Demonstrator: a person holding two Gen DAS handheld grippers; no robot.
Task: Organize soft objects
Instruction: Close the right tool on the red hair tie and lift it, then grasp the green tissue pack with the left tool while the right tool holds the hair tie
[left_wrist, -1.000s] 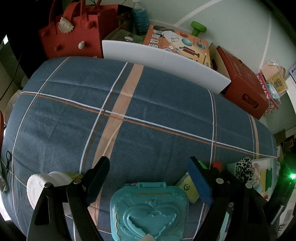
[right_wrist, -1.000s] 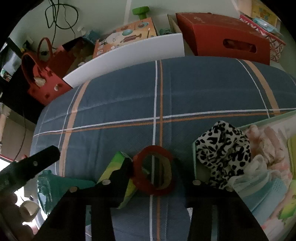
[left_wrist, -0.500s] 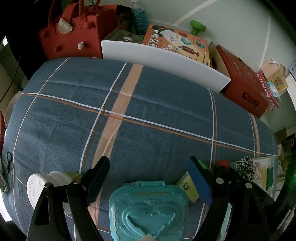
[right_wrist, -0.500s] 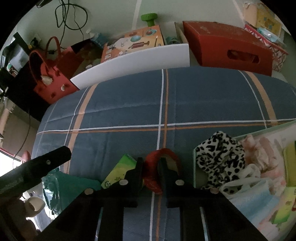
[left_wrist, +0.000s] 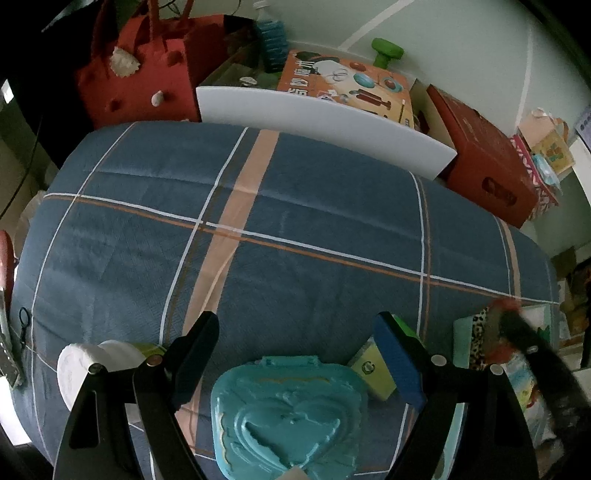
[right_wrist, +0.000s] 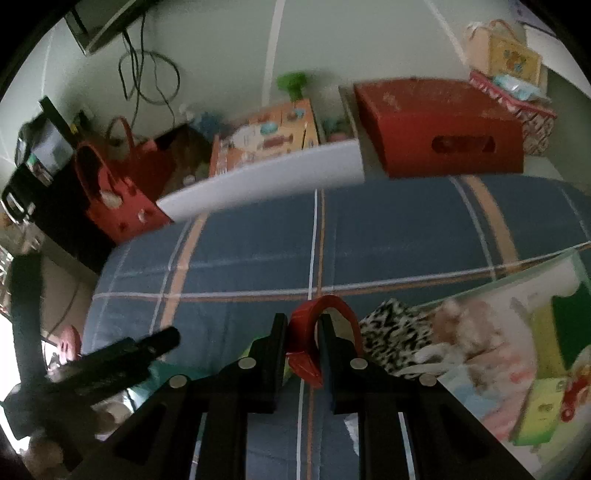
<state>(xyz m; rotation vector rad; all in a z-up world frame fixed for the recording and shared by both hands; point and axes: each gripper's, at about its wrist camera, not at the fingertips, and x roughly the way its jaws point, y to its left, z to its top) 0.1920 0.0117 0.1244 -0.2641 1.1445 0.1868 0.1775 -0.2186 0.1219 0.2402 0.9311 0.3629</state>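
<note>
Right tool (right_wrist: 302, 325): closed to a narrow gap on the red ring (right_wrist: 314, 332), pinching its band between the pads; jaws just been closing, with the ring between them.
Red ring: squeezed into a tall arch, top loop rising above the fingertips, lower end hanging down between the fingers; off the bed, over the blue plaid cover (right_wrist: 388, 236).
Right tool in the left wrist view (left_wrist: 524, 347): blurred dark shape at the right edge, something red at its tip, over the tray (left_wrist: 460, 332).
Left tool (left_wrist: 295, 332): wide apart, holding nothing; fingers (left_wrist: 195, 347) standing either side of the teal heart case (left_wrist: 288, 417), clear of it.
Teal heart case: lying flat on the cover, near edge of the bed, between and below the left tool's fingers.
Green and yellow box (left_wrist: 373, 369): on the cover just beside the case, partly behind the blue pad of the left tool.
White round thing (left_wrist: 85, 365): on the cover, behind the other left finger.
Tray in the right wrist view (right_wrist: 517, 277): pale green rim, to the right of the right tool; soft things piled inside.
Leopard-print cloth (right_wrist: 395, 336): draped at the tray's near corner, just beside the ring.
Pink plush (right_wrist: 480, 332): in the tray, blurred.
Far side of the bed: white board (left_wrist: 325, 122), red felt bag (left_wrist: 140, 70), red box (left_wrist: 484, 155).
</note>
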